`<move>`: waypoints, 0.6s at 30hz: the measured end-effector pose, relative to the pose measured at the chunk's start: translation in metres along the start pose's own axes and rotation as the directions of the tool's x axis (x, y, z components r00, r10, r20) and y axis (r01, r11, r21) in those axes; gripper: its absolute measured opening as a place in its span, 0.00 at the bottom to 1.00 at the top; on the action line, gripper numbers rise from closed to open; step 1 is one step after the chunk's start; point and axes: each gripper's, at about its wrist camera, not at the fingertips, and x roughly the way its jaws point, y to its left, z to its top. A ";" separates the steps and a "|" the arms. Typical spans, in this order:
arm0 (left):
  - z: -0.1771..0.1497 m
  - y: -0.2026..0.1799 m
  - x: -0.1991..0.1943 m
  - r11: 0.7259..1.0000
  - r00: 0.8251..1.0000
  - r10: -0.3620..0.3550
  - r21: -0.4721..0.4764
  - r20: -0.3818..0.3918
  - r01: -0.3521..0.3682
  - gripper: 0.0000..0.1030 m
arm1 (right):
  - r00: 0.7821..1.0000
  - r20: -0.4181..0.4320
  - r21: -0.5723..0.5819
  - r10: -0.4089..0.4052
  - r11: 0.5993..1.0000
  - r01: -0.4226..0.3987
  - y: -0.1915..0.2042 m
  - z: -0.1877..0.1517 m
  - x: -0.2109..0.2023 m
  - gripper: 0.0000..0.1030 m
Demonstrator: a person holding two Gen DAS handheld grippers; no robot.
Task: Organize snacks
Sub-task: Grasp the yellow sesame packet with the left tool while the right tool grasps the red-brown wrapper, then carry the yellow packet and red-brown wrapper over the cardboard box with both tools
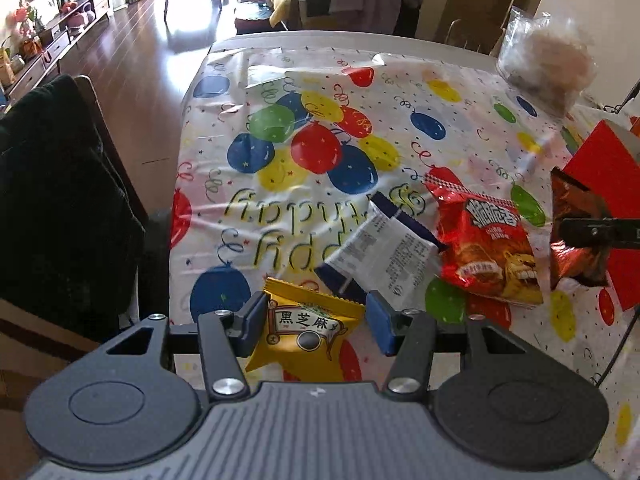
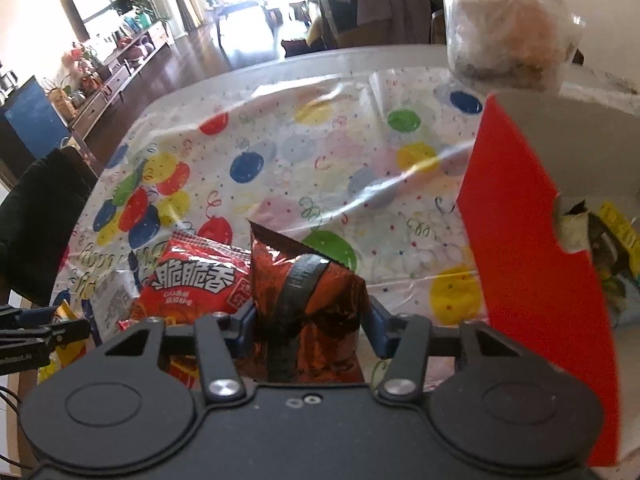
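My left gripper [image 1: 316, 322] tilts steeply down at the desk [image 1: 256, 46], its blue-padded fingers [image 1: 256, 322] clenched on either edge of a yellow sesame snack packet [image 1: 308, 330], a flat glossy pouch with crimped, saw-toothed ends (it bows slightly between the pads). My right gripper [image 2: 308, 320] points down at much the same slant, its fingers [image 2: 378, 330] grasping a dark red foil packet [image 2: 308, 304], crinkled and metallic, with a black band running down its face. Just beyond my left fingers lies a white and navy packet [image 1: 384, 256], printed side up, and overlapping its far corner a puffy red chip bag [image 1: 486, 252] with shiny film and bold lettering. A thin plastic birthday tablecloth [image 1: 320, 148] with coloured balloons covers the desk, wrinkled and reflective. To the right stands a red cardboard box [image 2: 524, 248], matte outside and grey within, holding other wrappers. At the far corner sits a clear crumpled plastic bag [image 2: 508, 28] of pale, lumpy contents.
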 end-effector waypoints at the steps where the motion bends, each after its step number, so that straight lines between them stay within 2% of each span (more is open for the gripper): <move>1: -0.002 -0.001 -0.002 1.000 1.000 0.001 -0.003 0.000 -0.001 0.51 | 1.000 0.011 -0.011 -0.003 1.000 0.003 0.000 -0.001 -0.005 0.50; 11: -0.013 -0.015 -0.038 0.998 0.999 -0.002 -0.060 0.038 0.004 0.51 | 0.998 0.063 -0.036 0.027 0.999 -0.025 -0.012 -0.007 -0.055 0.50; 18: -0.012 -0.046 -0.075 0.998 0.998 0.003 -0.070 0.061 0.001 0.52 | 0.995 0.083 -0.070 0.055 0.996 -0.049 -0.026 -0.012 -0.092 0.50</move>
